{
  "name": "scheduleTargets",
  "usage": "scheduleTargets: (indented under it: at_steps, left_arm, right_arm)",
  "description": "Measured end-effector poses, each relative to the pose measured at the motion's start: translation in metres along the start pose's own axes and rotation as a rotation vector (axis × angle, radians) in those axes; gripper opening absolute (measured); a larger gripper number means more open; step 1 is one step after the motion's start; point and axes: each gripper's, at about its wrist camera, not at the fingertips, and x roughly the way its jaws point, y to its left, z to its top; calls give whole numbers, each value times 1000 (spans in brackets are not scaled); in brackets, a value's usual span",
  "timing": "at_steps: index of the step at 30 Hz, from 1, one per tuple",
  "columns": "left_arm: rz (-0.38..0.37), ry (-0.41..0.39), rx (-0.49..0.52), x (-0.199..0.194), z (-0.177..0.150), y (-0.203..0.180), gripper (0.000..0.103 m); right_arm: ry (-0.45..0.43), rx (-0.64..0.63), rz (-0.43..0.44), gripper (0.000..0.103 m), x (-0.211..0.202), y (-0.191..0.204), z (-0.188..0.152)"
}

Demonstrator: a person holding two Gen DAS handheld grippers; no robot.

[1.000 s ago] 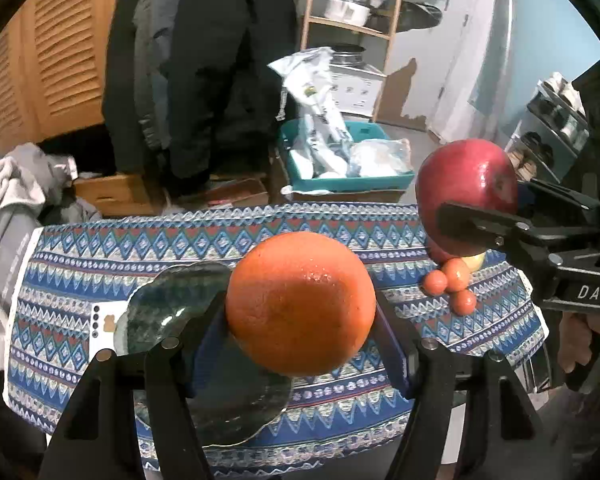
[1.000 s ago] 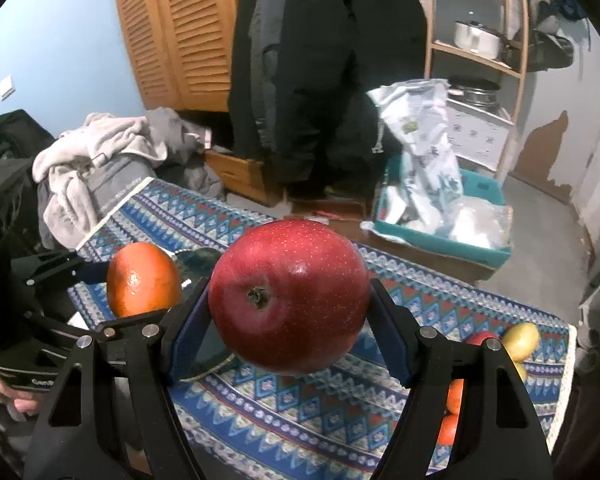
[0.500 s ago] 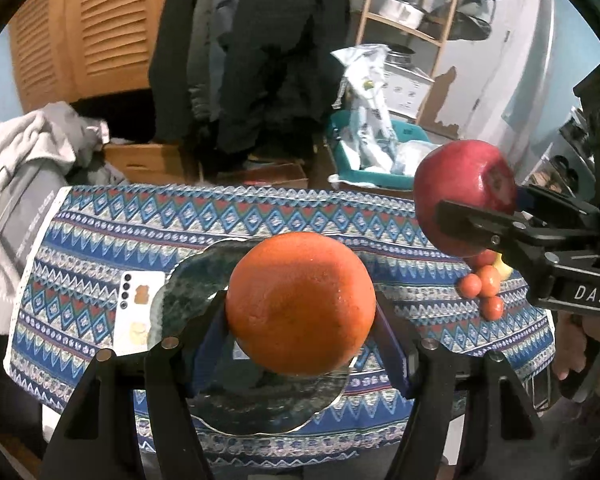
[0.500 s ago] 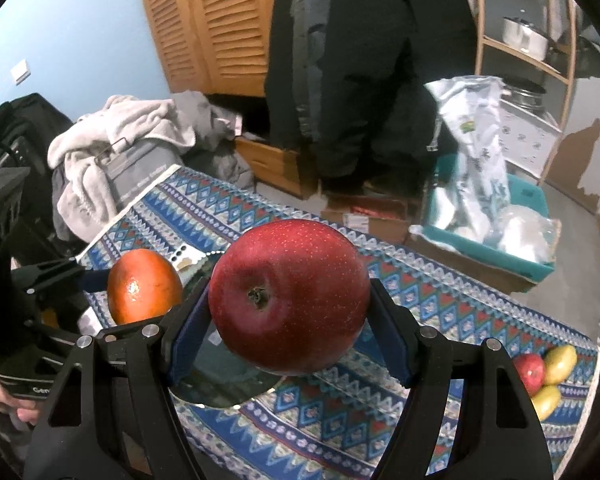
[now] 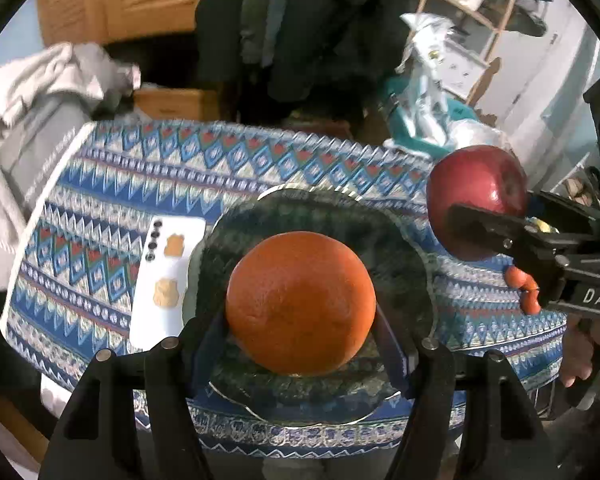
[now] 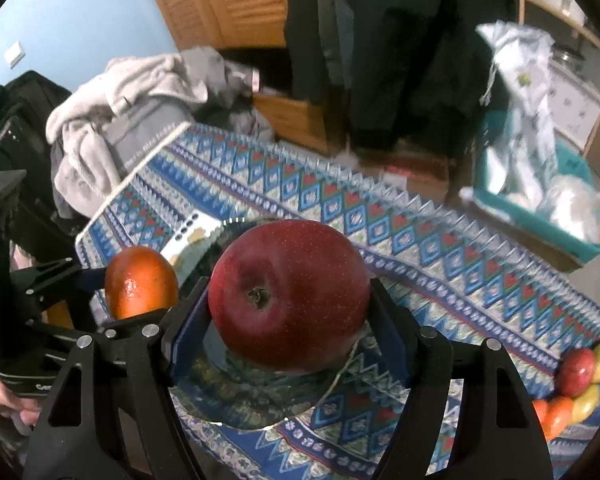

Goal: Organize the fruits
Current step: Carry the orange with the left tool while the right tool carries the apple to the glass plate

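Observation:
My left gripper (image 5: pixel 300 320) is shut on an orange (image 5: pixel 300 302) and holds it above a dark glass plate (image 5: pixel 396 248) on the patterned tablecloth. My right gripper (image 6: pixel 290 320) is shut on a red apple (image 6: pixel 288 296) and holds it over the same plate (image 6: pixel 244 396). In the left wrist view the apple (image 5: pixel 476 188) hangs above the plate's right rim. In the right wrist view the orange (image 6: pixel 140 282) is to the left. Small red, orange and yellow fruits (image 6: pixel 576 380) lie in a heap at the table's right end; some show in the left wrist view (image 5: pixel 524 284).
A white phone (image 5: pixel 164 284) lies on the cloth just left of the plate. Grey clothes (image 5: pixel 32 92) are piled beyond the table's left end. A teal bin with bags (image 6: pixel 540 200) stands on the floor behind the table. Dark coats hang at the back.
Both grippers have moved left and forward with their fruits. The plate now lies under the orange and the apple; the small fruits have slid to the far right.

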Motion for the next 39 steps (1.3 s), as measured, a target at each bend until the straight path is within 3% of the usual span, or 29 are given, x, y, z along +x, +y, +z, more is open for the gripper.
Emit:
scheduleTargets:
  at_steps: [5,9,34,39]
  left_arm:
    - [58,55,-2,21,-7,12,70]
    - [57,93,-28,35,-11,21,70]
    - [91,288,-15,88,-33,20,70]
    - [109,305,33,93,-36,12,71]
  right_arm:
    - [106,-13,9,75,36,0,-12]
    - [172,-7,25,75,62,1,-26]
    - [274,-5,28,75,96,-4,-57]
    - [295,-42,26,75,102,1,-63]
